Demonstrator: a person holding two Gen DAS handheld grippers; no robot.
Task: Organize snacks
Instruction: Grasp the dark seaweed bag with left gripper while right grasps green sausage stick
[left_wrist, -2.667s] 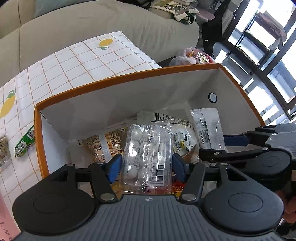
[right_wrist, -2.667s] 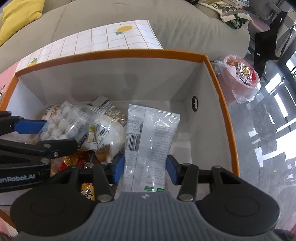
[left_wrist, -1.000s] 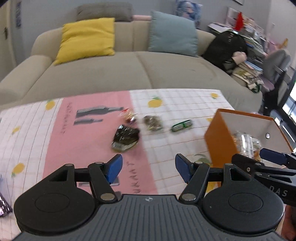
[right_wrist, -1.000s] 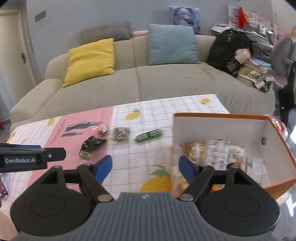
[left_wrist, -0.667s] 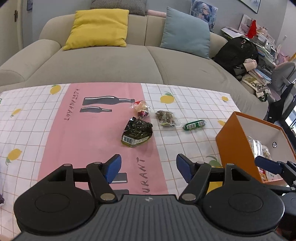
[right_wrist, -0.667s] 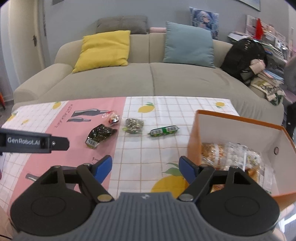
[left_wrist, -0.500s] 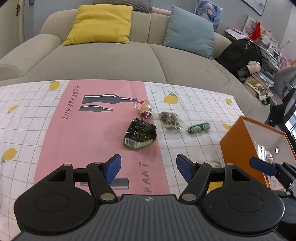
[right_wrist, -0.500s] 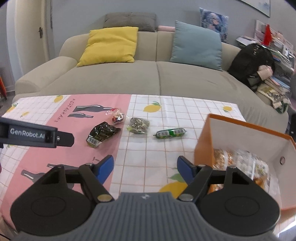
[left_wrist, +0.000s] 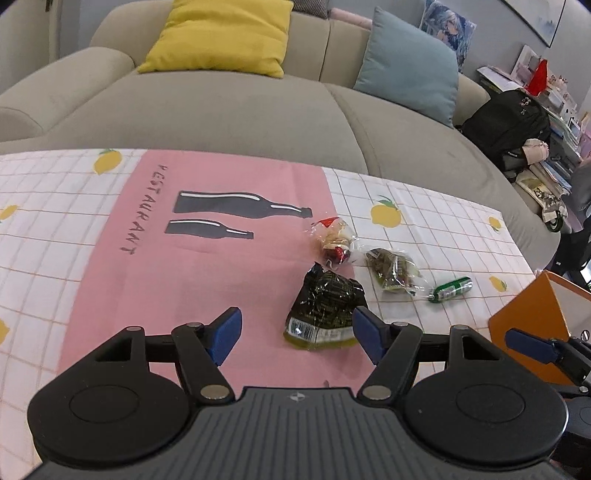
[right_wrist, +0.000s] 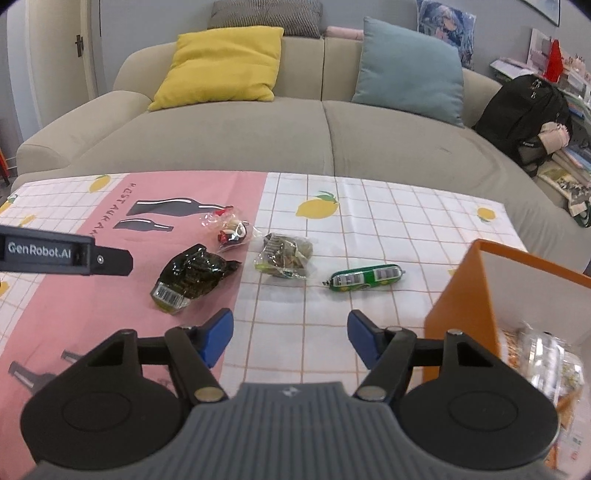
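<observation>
A beige sofa (right_wrist: 295, 147) runs along the far edge of the table, before a grey wall (right_wrist: 155, 22). A yellow cushion (right_wrist: 221, 66) and a blue cushion (right_wrist: 410, 70) lean on its back, a black backpack (right_wrist: 524, 107) at its right end. A door (right_wrist: 62, 48) stands left.

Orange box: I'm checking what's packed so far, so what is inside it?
In the right wrist view the orange box holds clear and printed snack packets piled at the bottom. Its near wall and the gripper hide the rest.

"restaurant" runs along the pink cloth (left_wrist: 229, 266) beside its printed bottles; "genrobot.ai" stands on the left gripper (right_wrist: 110, 262) (a white label on its finger).
</observation>
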